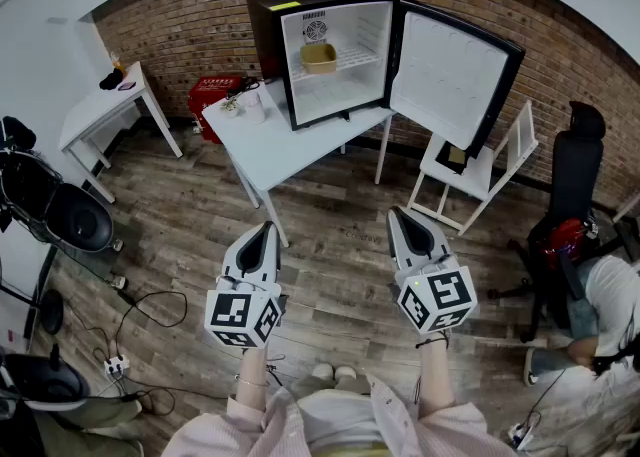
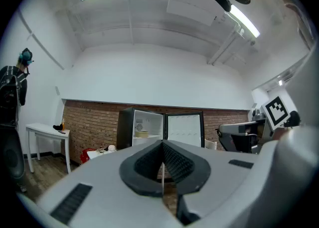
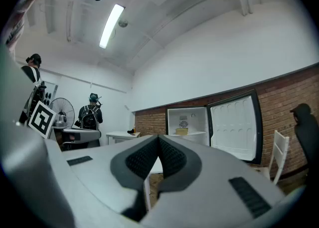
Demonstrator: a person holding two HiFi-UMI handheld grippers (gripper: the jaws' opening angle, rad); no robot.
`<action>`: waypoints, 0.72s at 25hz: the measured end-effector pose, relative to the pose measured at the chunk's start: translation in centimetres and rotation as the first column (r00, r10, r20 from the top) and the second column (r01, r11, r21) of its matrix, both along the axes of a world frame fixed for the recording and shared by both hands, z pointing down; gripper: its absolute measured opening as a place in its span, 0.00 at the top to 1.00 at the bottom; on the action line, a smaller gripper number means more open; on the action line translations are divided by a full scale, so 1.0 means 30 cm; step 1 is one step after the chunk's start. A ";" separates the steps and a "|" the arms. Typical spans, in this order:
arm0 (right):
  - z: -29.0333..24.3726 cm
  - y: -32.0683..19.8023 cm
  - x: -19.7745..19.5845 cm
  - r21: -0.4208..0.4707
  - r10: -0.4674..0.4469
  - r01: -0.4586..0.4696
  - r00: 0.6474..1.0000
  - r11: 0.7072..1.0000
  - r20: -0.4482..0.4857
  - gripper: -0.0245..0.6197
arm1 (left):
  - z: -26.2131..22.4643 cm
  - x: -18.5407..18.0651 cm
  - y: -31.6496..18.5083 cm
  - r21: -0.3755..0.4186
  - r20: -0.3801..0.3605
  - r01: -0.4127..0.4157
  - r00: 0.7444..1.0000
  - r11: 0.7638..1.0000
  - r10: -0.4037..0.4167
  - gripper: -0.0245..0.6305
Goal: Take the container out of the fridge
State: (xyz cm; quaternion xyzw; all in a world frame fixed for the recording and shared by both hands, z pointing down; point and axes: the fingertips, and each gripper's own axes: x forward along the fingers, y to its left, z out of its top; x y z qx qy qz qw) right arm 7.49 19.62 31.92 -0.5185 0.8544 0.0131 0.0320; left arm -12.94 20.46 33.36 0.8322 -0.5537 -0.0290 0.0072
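Nearest the person, the left gripper (image 1: 266,229) and the right gripper (image 1: 398,215) are held level, side by side above the wood floor (image 1: 330,195), and both point toward the fridge (image 1: 268,25). In each gripper view the jaws are pressed together, with nothing between them. Both grippers are well apart from the white counter (image 1: 260,140), which stands further out on the floor. The fridge sits at the far end of this counter. Its door (image 1: 450,70) is swung fully open to the right. The container (image 1: 319,57), a shallow tan tub, rests inside the fridge on the upper shelf (image 1: 350,57), toward the left side of the compartment. A white chair (image 1: 480,170) stands on the floor just beside the open door. A brick wall (image 1: 180,15) runs behind the fridge.
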 end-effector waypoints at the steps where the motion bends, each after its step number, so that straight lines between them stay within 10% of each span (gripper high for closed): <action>1: 0.003 0.001 0.006 -0.001 0.001 -0.001 1.000 1.000 0.002 0.96 | 0.002 0.005 0.001 -0.001 -0.001 0.000 1.000 1.000 0.000 0.97; 18: 0.046 -0.076 0.067 -0.011 -0.033 0.034 0.997 0.999 0.066 0.94 | 0.044 0.095 -0.026 -0.020 -0.028 0.017 0.999 1.000 -0.017 0.97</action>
